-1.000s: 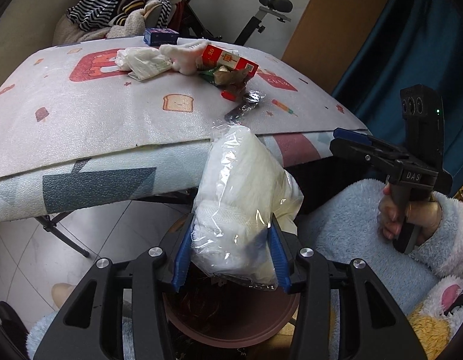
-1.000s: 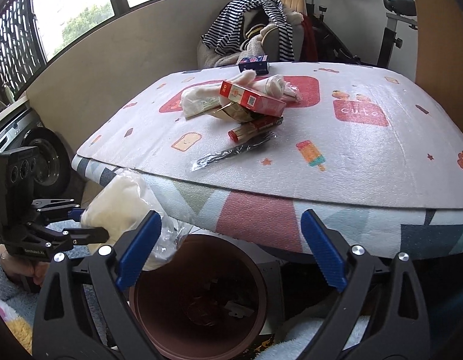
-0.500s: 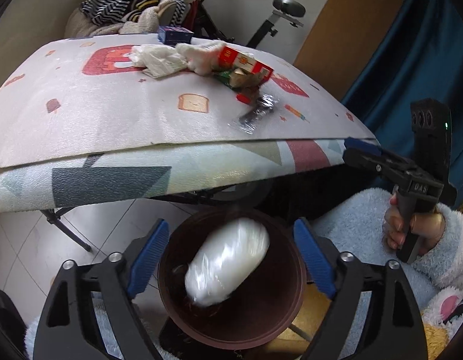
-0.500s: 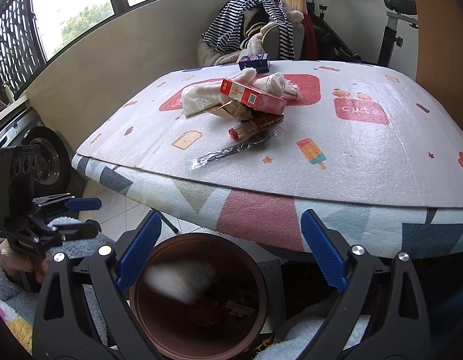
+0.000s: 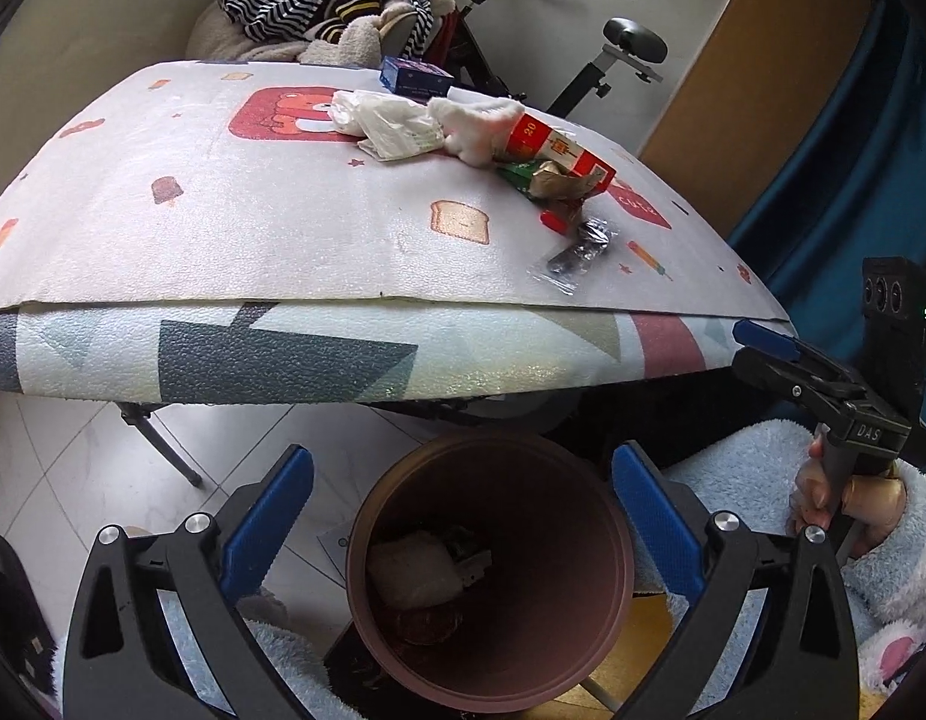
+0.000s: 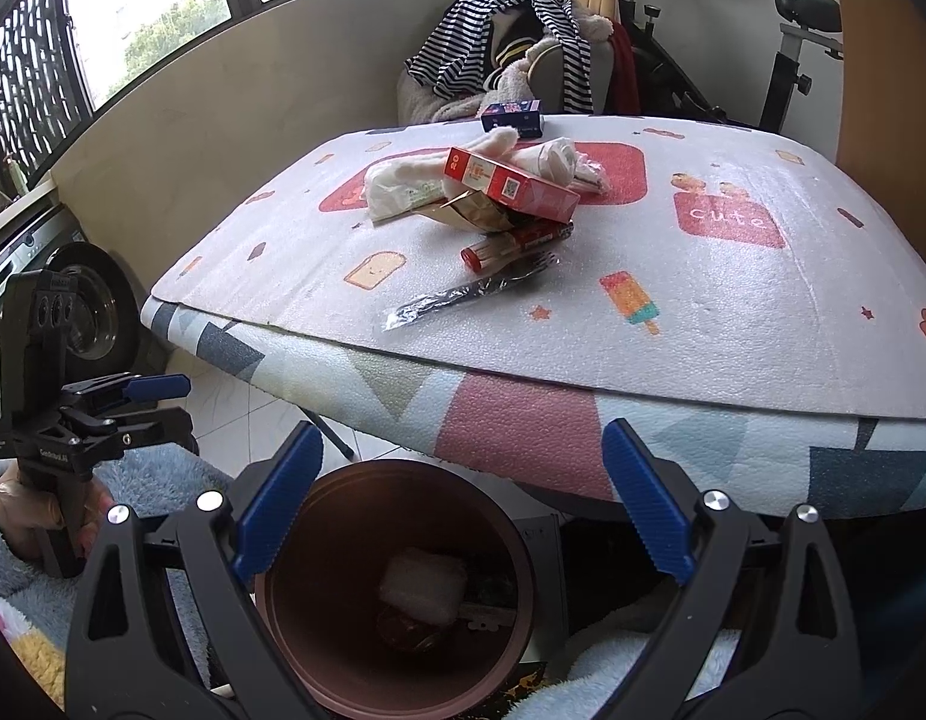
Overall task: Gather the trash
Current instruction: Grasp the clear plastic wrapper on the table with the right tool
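Observation:
My left gripper [image 5: 463, 516] is open and holds nothing, right above the brown bin [image 5: 607, 600]. A white plastic bag [image 5: 412, 567] lies at the bin's bottom, also visible in the right wrist view as the bag [image 6: 424, 585]. My right gripper [image 6: 463, 501] is open too, over the same bin [image 6: 295, 618]. On the table lie a red box [image 6: 511, 183], a gold wrapper [image 5: 553, 183], a red tube [image 6: 511, 243], a clear wrapper with dark cutlery [image 6: 463, 297], a crumpled white bag [image 5: 391, 120] and a blue box [image 5: 415, 77].
The padded table edge [image 5: 403, 354] overhangs the bin, with a folding leg [image 5: 163, 444] at the left. A chair piled with striped clothes [image 6: 523, 36] and an exercise bike [image 5: 631, 42] stand behind. A washing machine [image 6: 85, 300] is at the left.
The left gripper opened and let go of the white plastic bag, which fell into the bin. The right gripper stayed open in the same place.

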The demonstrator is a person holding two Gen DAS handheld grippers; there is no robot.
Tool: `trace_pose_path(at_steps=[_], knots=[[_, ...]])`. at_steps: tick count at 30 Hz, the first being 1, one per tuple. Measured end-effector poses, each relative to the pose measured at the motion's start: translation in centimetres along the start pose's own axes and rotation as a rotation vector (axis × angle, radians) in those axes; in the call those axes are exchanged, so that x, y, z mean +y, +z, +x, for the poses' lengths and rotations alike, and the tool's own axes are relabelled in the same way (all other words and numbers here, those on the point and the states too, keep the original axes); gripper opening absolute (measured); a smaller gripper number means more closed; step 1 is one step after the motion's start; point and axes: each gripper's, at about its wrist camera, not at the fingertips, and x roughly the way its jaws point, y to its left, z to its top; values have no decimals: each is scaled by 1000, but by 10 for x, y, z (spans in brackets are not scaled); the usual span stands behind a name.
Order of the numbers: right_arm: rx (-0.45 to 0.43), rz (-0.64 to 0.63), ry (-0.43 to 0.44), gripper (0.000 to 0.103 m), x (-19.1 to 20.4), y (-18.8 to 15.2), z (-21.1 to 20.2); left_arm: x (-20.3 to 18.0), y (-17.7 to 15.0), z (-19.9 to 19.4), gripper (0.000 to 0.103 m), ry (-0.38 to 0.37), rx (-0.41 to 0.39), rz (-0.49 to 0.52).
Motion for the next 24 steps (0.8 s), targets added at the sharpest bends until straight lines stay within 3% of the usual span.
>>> trace_pose_path(at_steps=[14,16,24], knots=[[92,-22,-62,93,3,12,24,11,2,-13,97,88,-77,-67],[104,-17,-70,93,4,17,32,9,5,-14,97,121,-81,-52],[128,84,-86,90,18,56,83,-3,27,-28,97,104,-194,16]])
